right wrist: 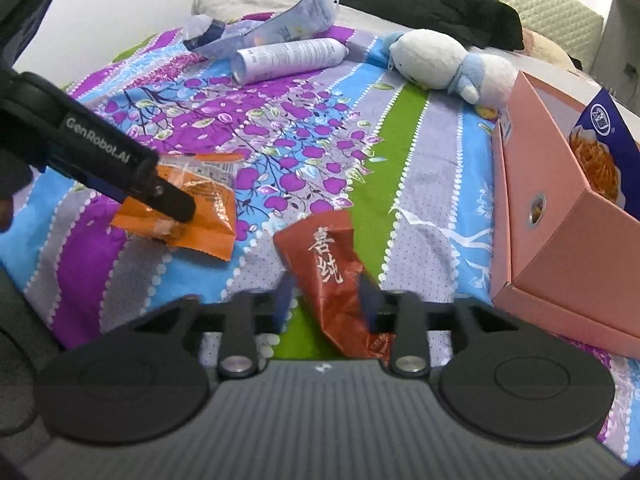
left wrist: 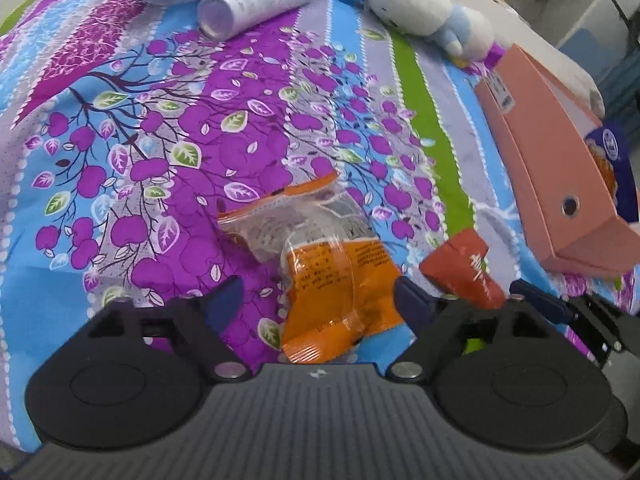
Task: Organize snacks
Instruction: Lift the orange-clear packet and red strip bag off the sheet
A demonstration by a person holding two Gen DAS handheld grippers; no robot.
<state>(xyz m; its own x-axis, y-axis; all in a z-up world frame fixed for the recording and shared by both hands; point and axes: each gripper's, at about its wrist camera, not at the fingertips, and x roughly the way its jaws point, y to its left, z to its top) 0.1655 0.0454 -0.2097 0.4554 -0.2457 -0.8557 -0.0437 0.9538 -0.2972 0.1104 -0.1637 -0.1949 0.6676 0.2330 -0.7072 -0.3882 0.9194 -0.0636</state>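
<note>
Left wrist view: left gripper (left wrist: 320,292) jaws wide, astride the orange snack packet (left wrist: 332,276); right gripper (right wrist: 326,296) jaws half-open, flanking the red packet (right wrist: 332,276) lengthwise.

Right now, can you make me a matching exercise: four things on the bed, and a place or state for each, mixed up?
1. orange packet
2. red packet
3. blue bag
4. white bottle

a. standing inside the pink box
b. between the right gripper's fingers
c. lying on its side, far end
d. between the left gripper's wide-open fingers

Pairs: 1-d, 2-b, 3-a, 4-c
</note>
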